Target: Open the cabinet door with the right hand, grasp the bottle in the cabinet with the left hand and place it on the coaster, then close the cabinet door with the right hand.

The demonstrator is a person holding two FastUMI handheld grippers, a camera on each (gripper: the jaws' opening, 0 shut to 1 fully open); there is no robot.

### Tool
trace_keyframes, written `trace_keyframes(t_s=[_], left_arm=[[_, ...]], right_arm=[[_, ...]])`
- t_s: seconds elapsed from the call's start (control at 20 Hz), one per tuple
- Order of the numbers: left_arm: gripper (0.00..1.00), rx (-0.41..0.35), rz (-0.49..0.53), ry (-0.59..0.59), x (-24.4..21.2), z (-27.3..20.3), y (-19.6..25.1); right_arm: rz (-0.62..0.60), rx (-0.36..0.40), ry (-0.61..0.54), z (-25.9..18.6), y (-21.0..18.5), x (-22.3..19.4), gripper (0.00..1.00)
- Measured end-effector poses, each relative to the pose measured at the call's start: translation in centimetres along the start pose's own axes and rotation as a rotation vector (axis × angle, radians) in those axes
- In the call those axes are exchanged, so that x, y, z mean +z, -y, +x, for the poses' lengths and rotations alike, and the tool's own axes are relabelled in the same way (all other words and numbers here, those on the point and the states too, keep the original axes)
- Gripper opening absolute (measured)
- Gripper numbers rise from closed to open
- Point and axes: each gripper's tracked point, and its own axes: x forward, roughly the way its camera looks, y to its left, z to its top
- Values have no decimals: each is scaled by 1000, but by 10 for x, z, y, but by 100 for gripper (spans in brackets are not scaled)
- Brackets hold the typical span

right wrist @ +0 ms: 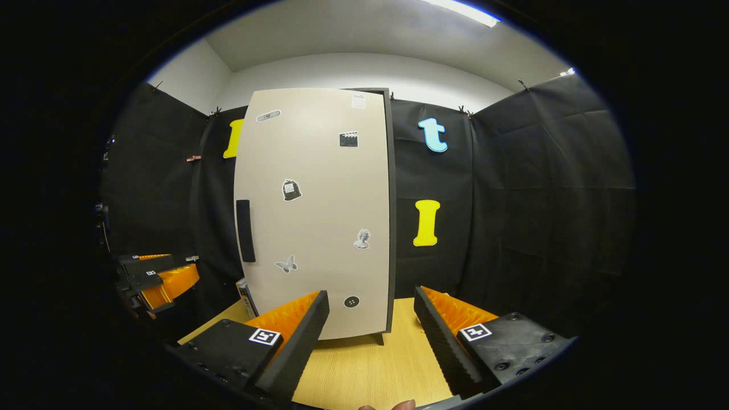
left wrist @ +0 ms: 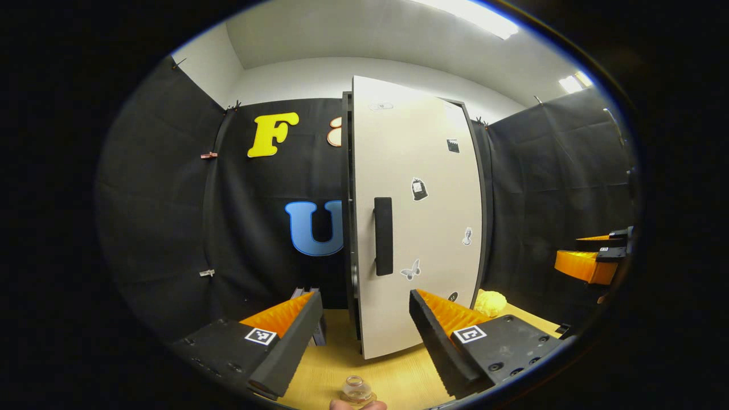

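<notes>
Wooden table (right wrist: pixel 353 370) under both my grippers | cabinet door (right wrist: pixel 319 216) closed at 12 o'clock | left gripper (left wrist: pixel 364 341) wide | right gripper (right wrist: pixel 370 341) wide | bottle (left wrist: pixel 356 390) at 6 o'clock.

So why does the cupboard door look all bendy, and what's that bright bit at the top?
Left gripper view: the fisheye lens bows the cabinet door; a ceiling light glares white. Right gripper view: the door bulges too, under another ceiling strip; both pictures look sharp.
</notes>
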Motion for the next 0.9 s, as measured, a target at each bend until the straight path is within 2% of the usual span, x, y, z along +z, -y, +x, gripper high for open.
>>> trace_keyframes(t_s=[0.9], left_arm=[[97,16,-3,-10,-5,9,0]], right_arm=[[-30,-10,23,12,8,5,96]])
